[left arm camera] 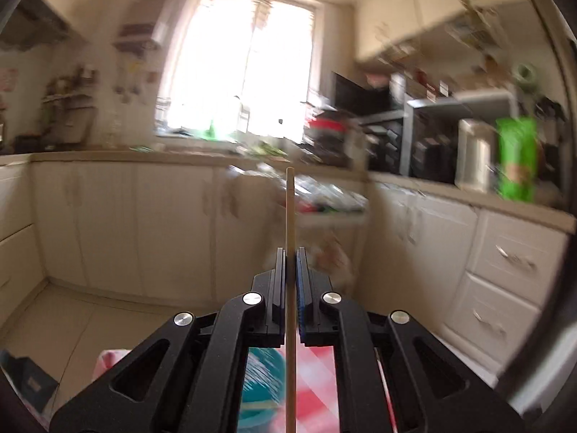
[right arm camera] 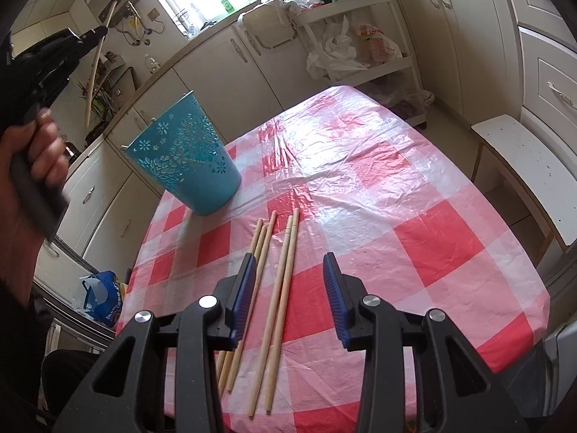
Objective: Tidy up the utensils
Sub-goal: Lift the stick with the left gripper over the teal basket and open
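Observation:
My left gripper (left arm camera: pixel 290 258) is shut on a single wooden chopstick (left arm camera: pixel 290 216), held upright high above the table; the blurred teal holder (left arm camera: pixel 258 386) shows below it. In the right wrist view that same left gripper (right arm camera: pixel 99 32) hangs at the upper left with the chopstick (right arm camera: pixel 94 68) slanting down from it, above and left of the teal perforated holder (right arm camera: pixel 187 158). Several wooden chopsticks (right arm camera: pixel 277 288) lie side by side on the red-and-white checked tablecloth (right arm camera: pixel 414 245). My right gripper (right arm camera: pixel 290 263) hovers over them, partly open, nothing pinched between its blue pads (right arm camera: pixel 333 278).
A person's hand (right arm camera: pixel 39 151) grips the left tool's handle at the left edge. White kitchen cabinets (right arm camera: pixel 223 57) and a white trolley (right arm camera: pixel 346 36) with bags stand beyond the table. A white bench (right arm camera: pixel 530 166) sits to the right. A blue bag (right arm camera: pixel 101 296) lies on the floor.

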Demonstrator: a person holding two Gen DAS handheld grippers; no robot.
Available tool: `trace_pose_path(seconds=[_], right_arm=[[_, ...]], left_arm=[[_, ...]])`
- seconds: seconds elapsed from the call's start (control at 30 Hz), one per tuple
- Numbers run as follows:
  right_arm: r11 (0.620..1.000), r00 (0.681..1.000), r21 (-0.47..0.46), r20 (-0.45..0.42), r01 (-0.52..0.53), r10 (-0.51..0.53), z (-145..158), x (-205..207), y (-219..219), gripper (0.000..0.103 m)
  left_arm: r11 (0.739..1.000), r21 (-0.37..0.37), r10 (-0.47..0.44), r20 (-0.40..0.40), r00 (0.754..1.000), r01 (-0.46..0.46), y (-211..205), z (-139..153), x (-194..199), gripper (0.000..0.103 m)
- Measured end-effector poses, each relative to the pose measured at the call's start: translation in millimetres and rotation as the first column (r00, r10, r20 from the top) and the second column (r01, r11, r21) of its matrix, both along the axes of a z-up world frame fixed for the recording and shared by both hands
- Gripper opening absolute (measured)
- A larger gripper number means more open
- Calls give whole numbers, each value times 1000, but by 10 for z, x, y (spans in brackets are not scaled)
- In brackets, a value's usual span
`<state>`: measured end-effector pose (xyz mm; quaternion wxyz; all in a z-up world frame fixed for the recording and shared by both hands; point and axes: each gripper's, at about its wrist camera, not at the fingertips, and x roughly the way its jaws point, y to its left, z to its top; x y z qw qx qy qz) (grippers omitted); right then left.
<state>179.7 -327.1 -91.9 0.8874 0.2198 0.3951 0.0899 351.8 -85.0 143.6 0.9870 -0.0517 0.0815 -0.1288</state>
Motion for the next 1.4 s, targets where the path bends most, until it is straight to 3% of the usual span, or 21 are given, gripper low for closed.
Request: trace_pose_path(seconds=[0.07, 0.17, 0.37, 0.47, 0.57, 0.67, 0.83, 1.1, 1.4], right_arm=[[1000, 1000, -2, -1, -4, 4, -8, 5, 18, 39], [1000, 1000, -2, -3, -3, 3, -19, 13, 17, 39], [1000, 1000, -9, -5, -14, 14, -18, 17, 59, 41], [1000, 1000, -15, -6, -21, 21, -20, 11, 101, 41], [999, 1000, -18, -5, -27, 27, -17, 0, 137, 41], [999, 1000, -19, -6, -30, 30, -24, 2, 157, 41], [999, 999, -16, -13, -32, 32, -46, 18, 156, 42], [999, 999, -9, -15, -32, 32, -53, 17, 136, 43], [999, 999, -11, -15, -40, 40, -50, 11, 162, 44]], left_arm=[[999, -14, 41, -35, 999, -42, 128, -80, 224, 5], [998, -5, 54, -189, 981, -56, 227, -385, 566, 5], [997, -25, 69, -288, 955, -79, 430, -814, 546, 5], [997, -9, 64, -289, 955, -70, 448, -909, 415, 5], [994, -60, 68, -283, 957, -88, 526, -872, 383, 5], [989, -108, 82, -194, 978, -104, 545, -621, 320, 5], [987, -106, 112, -81, 990, -120, 384, -281, 404, 5], [989, -33, 141, -149, 979, -147, 244, -579, 552, 5], [995, 23, 96, -239, 966, -93, 351, -868, 331, 7]])
